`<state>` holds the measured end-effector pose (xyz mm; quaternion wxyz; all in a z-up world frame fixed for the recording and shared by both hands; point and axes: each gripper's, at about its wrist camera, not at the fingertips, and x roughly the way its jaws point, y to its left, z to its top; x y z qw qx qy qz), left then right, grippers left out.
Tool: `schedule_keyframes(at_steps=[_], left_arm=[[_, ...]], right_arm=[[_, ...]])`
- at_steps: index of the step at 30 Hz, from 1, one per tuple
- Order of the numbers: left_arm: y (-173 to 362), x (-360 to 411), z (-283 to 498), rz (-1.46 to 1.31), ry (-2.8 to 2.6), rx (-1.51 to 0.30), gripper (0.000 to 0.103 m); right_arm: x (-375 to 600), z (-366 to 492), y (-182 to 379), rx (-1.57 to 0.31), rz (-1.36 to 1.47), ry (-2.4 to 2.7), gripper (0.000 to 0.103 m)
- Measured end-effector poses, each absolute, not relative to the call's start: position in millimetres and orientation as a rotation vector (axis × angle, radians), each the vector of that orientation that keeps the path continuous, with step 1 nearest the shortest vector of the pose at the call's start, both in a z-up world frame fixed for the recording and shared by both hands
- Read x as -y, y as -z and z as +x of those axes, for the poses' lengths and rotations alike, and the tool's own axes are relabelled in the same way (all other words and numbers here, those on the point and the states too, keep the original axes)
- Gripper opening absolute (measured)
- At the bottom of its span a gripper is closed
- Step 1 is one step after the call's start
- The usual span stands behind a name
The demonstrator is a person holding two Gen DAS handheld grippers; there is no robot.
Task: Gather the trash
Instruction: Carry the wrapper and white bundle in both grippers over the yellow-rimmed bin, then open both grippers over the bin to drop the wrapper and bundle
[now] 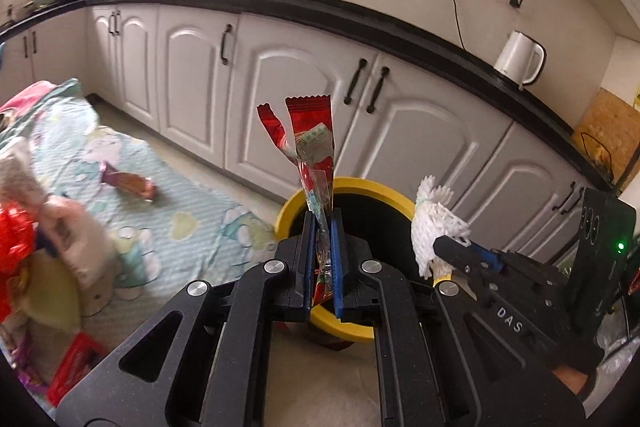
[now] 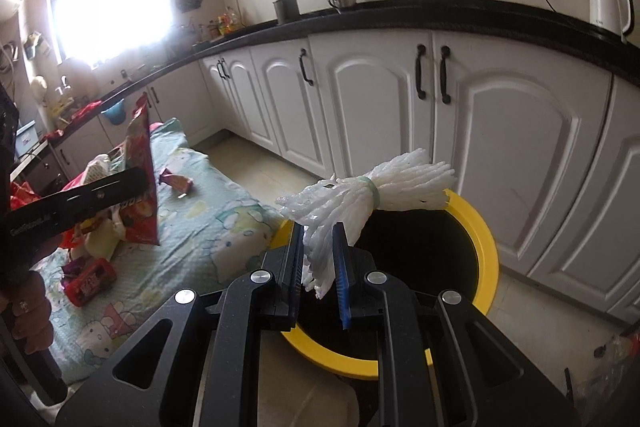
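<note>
Left gripper (image 1: pixel 322 259): jaws clamped on a red snack wrapper (image 1: pixel 310 135), which stands up from between the blue pads, above the near rim of the yellow-rimmed bin (image 1: pixel 372 191).

Right gripper (image 2: pixel 320 263): jaws clamped on one end of a white foam net sleeve (image 2: pixel 368 187), bound with a pale band; the free end hangs out over the bin's dark opening.

Bin: on the kitchen floor, in front of white cabinets (image 1: pixel 280 95), just beside a patterned sheet (image 1: pixel 176 203) that carries more litter: a brown bar wrapper (image 1: pixel 130 183), a red packet (image 2: pixel 90 281), a crumpled heap at the left edge.

Risks, as judged:
- The wrapper is light and tall. Released while the jaws sit over the near rim and not the opening, it could drift or tip outward and land on the floor or the sheet.
- Thin film may cling to the pads after the jaws part, so the wrapper may hang and not drop.
- The sleeve is springy and gripped by one end only. It could catch on the rim, bounce and roll off.
- The two grippers are close together over one opening; crowding could knock one piece from the other's hold.

Hidden or unclear:
- The bin's interior is black; contents and fill level cannot be told.
- Both grippers' bodies cover the near rim and the floor below.
- The wrapper's lower end, below the pads, is only partly seen.
- The left-hand heap is blurred and cut by the frame edge; its items cannot be named.
- The window glare washes out the far end of the bench.
</note>
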<state>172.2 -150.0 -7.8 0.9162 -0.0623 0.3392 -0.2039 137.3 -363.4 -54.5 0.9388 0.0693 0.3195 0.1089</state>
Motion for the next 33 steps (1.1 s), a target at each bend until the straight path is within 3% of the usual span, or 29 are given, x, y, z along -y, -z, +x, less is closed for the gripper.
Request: schedule_keyframes(at_steps=[23,25,26,28,30,33], left_arm=[[67,221,240,-0.077,0.502,-0.922,0.005],[69,222,244,-0.079,0.490,-0.928,0.015],[70,221,244,-0.080,0.479,-0.927,0.020],[71,219,246,-0.088,0.463,-0.927,0.037],[71,216,247,-0.095,0.453,-0.924,0.042],[69,208,245,-0.102,0.427,-0.913,0.059]], right_arm=[[380,151,94,-0.782,0.190,-0.193,0.017],[383,151,96,-0.787,0.197,-0.185,0.019],[384,151,98,-0.793,0.201,-0.173,0.028],[387,150,100,-0.796,0.215,-0.164,0.035],[389,149,100,-0.793,0.216,-0.149,0.038],[393,148,100,-0.785,0.228,-0.129,0.049]])
